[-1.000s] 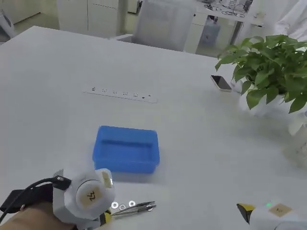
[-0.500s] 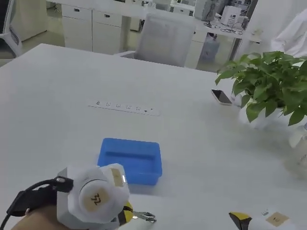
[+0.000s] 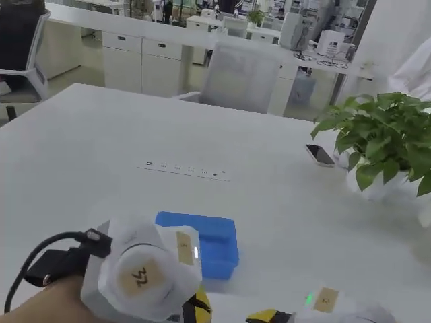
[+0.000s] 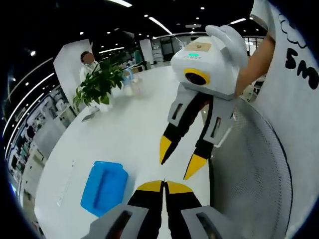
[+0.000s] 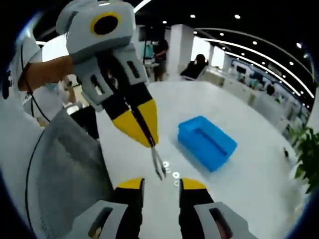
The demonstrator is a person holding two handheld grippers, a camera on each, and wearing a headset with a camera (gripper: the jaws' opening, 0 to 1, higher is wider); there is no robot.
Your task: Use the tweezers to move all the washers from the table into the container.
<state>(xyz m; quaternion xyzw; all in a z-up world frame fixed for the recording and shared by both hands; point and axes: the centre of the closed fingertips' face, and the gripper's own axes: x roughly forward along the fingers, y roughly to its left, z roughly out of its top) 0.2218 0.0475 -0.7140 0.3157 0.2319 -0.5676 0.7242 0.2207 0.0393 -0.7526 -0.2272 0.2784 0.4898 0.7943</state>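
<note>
Your left gripper (image 5: 139, 124) is clamped on the tweezers (image 5: 158, 162), yellow tips pressed together around the shaft, with the tweezers pointing down at the table (image 5: 234, 189). I can't tell if the tweezer tips themselves are pinched or apart, they're just too small. They end right beside the three washers (image 5: 175, 174), which lie in a tight little cluster on the table, not far from the blue container (image 5: 207, 142). Your right gripper (image 4: 180, 159) has its jaws spread with nothing in them and hovers close to the left one.

So I'd say you're lining up a pick, and I can't see any washer in the container. The next move calls for getting the tips over the rim of the nearest washer, squeezing, then carrying it to the container. Washers are thin and flat, so come in at an angle.
</note>
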